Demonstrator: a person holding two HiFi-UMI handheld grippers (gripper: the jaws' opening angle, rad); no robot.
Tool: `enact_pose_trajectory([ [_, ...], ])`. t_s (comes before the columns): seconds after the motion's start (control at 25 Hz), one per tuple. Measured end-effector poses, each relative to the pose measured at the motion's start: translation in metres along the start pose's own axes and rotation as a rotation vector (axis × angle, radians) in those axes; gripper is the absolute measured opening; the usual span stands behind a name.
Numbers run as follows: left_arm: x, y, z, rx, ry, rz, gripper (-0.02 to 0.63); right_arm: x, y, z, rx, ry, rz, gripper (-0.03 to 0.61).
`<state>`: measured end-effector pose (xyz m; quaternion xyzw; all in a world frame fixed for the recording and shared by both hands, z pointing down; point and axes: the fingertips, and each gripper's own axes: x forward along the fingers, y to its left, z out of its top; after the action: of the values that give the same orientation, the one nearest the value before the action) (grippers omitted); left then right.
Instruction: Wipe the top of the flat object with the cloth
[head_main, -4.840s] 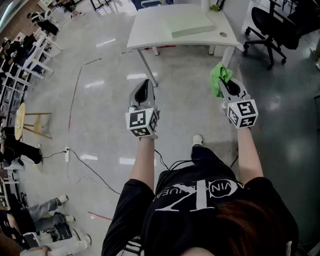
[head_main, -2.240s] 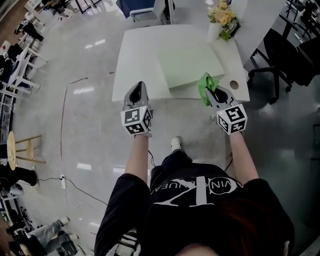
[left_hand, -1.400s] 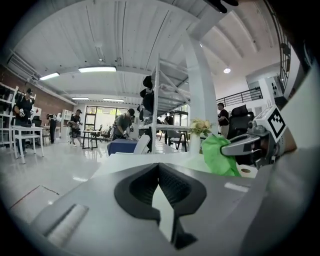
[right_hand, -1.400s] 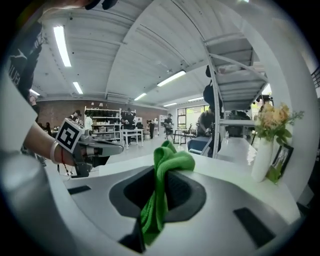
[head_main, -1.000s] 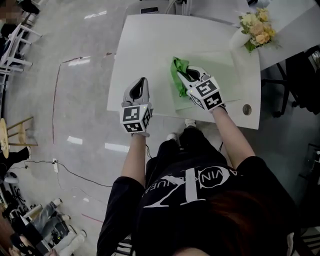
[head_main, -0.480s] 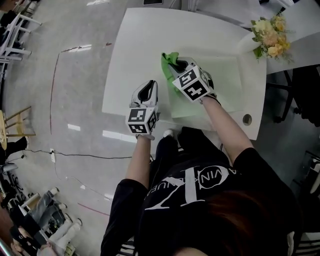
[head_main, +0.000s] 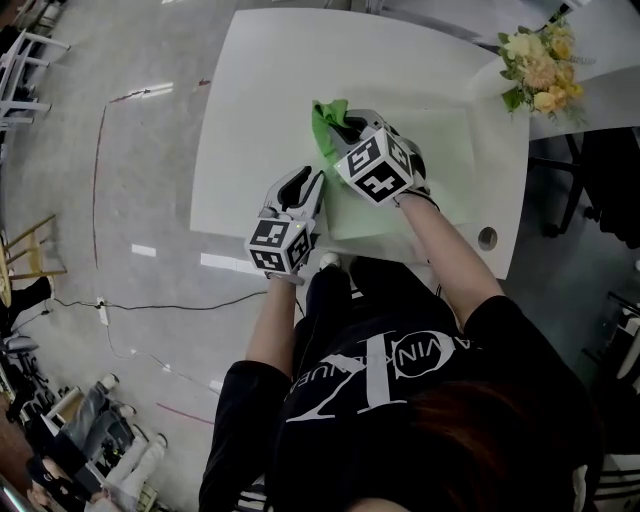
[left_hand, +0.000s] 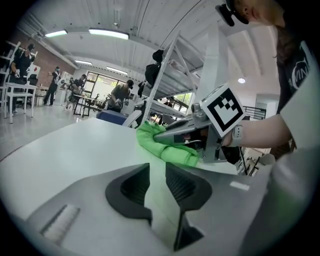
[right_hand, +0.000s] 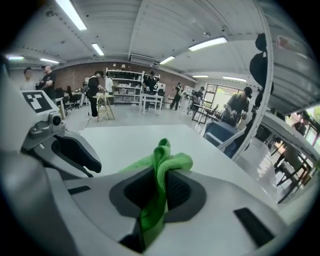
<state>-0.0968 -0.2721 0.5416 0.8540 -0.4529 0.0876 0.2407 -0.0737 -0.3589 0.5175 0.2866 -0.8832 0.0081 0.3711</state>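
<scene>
A pale green flat board (head_main: 440, 150) lies on the white table (head_main: 260, 80). My right gripper (head_main: 340, 125) is shut on a bright green cloth (head_main: 323, 125) and holds it down at the board's far left corner. In the right gripper view the cloth (right_hand: 167, 160) bunches up between the jaws of that gripper (right_hand: 160, 182). My left gripper (head_main: 310, 182) sits low at the board's near left edge. Its jaws have just been opening and now stand apart, with nothing pressed between them (left_hand: 157, 172). From there the cloth (left_hand: 167, 147) lies just ahead.
A bunch of yellow and white flowers (head_main: 535, 70) stands at the table's far right corner. A round cable hole (head_main: 487, 237) is near the right front edge. A dark office chair (head_main: 600, 170) stands right of the table. Grey floor lies to the left.
The person has come up to the table. The right gripper brought the cloth onto the board's left part. The left gripper moved to the board's near left edge and its jaws opened.
</scene>
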Motion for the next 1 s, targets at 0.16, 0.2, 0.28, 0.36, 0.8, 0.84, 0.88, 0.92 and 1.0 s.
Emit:
enact_pose_trajectory([
  [0.16, 0.001, -0.003, 0.0, 0.017, 0.011, -0.008, 0.087, -0.018, -0.024, -0.024, 0.046, 0.022, -0.053, 0.035],
  [0.2, 0.001, -0.003, 0.001, 0.014, 0.011, -0.008, 0.087, -0.023, -0.032, -0.031, 0.056, 0.026, -0.068, 0.035],
  [0.28, 0.001, -0.002, 0.001, 0.006, 0.008, -0.006, 0.087, -0.035, -0.048, -0.047, 0.077, 0.036, -0.1, 0.035],
  [0.36, 0.002, -0.003, 0.0, 0.002, 0.007, -0.004, 0.087, -0.05, -0.065, -0.066, 0.103, 0.051, -0.136, 0.035],
  [0.8, 0.003, -0.005, 0.002, 0.01, 0.017, -0.01, 0.087, -0.132, -0.155, -0.171, 0.308, 0.163, -0.363, 0.035],
  [0.84, 0.002, -0.005, 0.002, 0.01, 0.018, -0.01, 0.087, -0.137, -0.159, -0.177, 0.328, 0.167, -0.378, 0.035],
  [0.88, 0.002, -0.005, 0.002, 0.01, 0.018, -0.01, 0.087, -0.141, -0.163, -0.181, 0.344, 0.17, -0.39, 0.035],
  [0.92, 0.001, -0.005, 0.002, 0.01, 0.017, -0.01, 0.086, -0.144, -0.165, -0.185, 0.36, 0.172, -0.401, 0.035],
  [1.0, 0.001, -0.005, 0.002, 0.009, 0.015, -0.01, 0.087, -0.146, -0.168, -0.189, 0.39, 0.167, -0.411, 0.035],
])
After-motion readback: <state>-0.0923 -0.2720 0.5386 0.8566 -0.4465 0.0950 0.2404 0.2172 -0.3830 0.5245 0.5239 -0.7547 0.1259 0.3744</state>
